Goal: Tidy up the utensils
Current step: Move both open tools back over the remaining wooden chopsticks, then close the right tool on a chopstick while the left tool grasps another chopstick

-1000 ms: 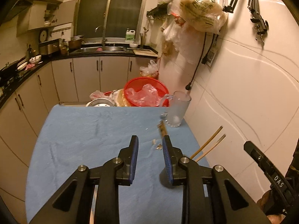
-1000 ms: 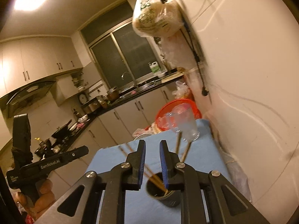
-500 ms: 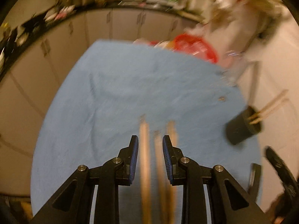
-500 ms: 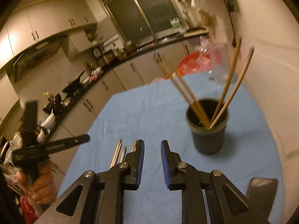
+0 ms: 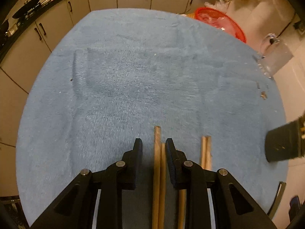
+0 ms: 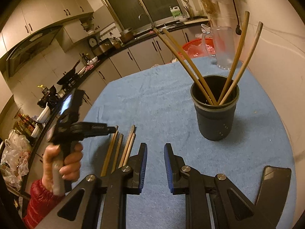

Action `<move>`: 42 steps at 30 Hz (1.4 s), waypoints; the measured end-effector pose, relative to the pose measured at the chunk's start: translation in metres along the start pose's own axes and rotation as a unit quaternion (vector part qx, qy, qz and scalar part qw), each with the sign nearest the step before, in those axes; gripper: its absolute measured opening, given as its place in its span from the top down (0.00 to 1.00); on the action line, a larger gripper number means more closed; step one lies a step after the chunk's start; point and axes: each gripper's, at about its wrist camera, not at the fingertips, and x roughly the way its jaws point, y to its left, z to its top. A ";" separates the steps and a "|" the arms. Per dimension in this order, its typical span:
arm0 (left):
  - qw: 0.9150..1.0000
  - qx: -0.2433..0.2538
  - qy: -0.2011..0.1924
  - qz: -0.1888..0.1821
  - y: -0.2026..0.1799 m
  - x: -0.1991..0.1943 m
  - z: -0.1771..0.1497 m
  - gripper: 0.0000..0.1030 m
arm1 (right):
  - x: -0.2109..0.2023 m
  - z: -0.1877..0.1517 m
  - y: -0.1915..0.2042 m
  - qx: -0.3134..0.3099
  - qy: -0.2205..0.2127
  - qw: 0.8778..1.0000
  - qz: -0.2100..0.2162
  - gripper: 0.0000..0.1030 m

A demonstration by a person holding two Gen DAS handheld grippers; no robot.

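Note:
Two wooden chopsticks (image 5: 159, 164) lie on the blue cloth (image 5: 133, 87) between the fingers of my left gripper (image 5: 154, 146). It points steeply down and its jaws are closing. The right pad sits against one stick; the left pad stands clear. Another pair of chopsticks (image 5: 205, 152) lies just to the right. In the right wrist view a hand in a red sleeve holds the left gripper (image 6: 112, 128) over the chopsticks (image 6: 116, 148). A dark cup (image 6: 215, 118) holds several chopsticks. My right gripper (image 6: 155, 147) hovers in front of the cup with a narrow empty gap.
A clear glass pitcher (image 6: 223, 47) stands behind the cup by the white wall. A red basket (image 5: 219, 21) sits beyond the table's far edge. A flat dark object (image 6: 274, 185) lies at the front right. Kitchen counters run along the left.
My left gripper dropped and tipped down onto the chopsticks on the cloth, its jaws narrowing. My right gripper sank and pulled back from above the cup, which now stands ahead.

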 end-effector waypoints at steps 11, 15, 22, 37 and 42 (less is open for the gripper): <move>1.000 -0.011 -0.010 -0.004 0.051 -0.029 -0.062 0.88 | 0.055 0.018 0.035 -0.013 0.069 0.997 0.036 0.80; 0.999 -0.021 -0.002 -0.032 0.069 -0.039 -0.080 0.87 | 0.110 0.033 0.046 0.010 0.114 0.992 0.052 0.80; 0.997 -0.023 0.005 -0.071 0.094 -0.044 -0.087 0.88 | 0.183 0.049 0.058 0.003 0.156 0.987 0.026 0.80; 0.996 -0.037 0.000 -0.078 0.099 -0.043 -0.093 0.92 | 0.121 0.027 0.054 0.011 0.080 0.996 0.029 0.92; 0.997 -0.046 0.006 -0.058 0.095 -0.045 -0.103 0.91 | 0.078 0.006 0.045 0.006 0.063 0.998 0.030 0.92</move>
